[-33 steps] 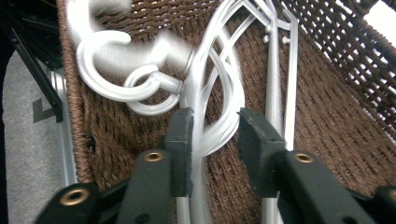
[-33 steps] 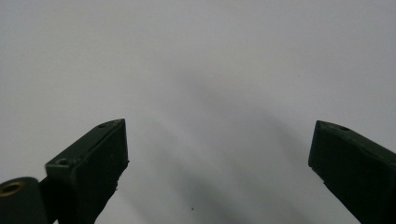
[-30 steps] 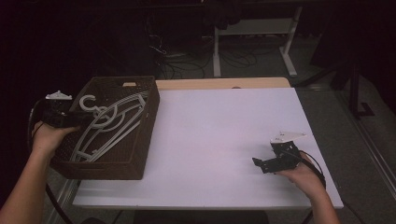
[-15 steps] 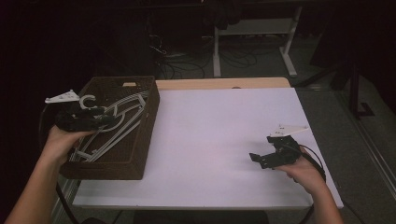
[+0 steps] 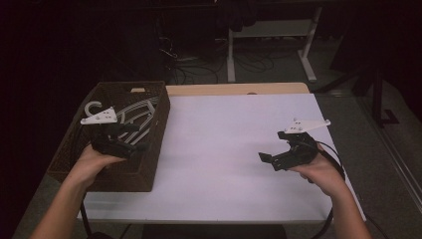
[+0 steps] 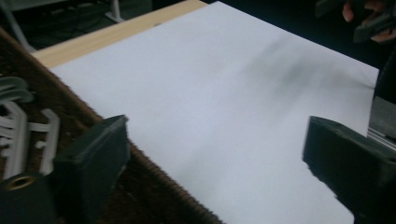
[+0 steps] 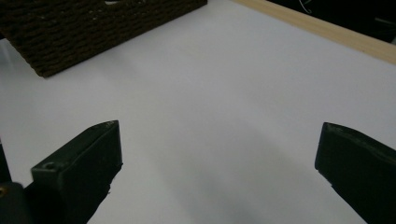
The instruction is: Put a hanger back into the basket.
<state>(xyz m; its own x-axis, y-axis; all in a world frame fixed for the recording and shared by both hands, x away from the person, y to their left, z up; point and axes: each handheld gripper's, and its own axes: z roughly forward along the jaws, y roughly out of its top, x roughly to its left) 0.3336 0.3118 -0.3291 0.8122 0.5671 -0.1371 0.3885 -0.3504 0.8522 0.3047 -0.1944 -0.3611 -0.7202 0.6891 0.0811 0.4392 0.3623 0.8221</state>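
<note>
L gripper over the wicker basket, jaws just been opening, now wide, nothing between; white hangers lie in basket, partly hidden by gripper; R gripper above white tabletop, jaws apart, empty.

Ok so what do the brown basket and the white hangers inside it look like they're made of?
The basket looks woven, likely wicker or rope in a matte dark brown; the right gripper view shows ribbed, braided rows along its wall. The hangers look like moulded plastic, smooth pale white, with flat bars and a rounded hook. Dim light leaves the exact fibre unclear.
</note>
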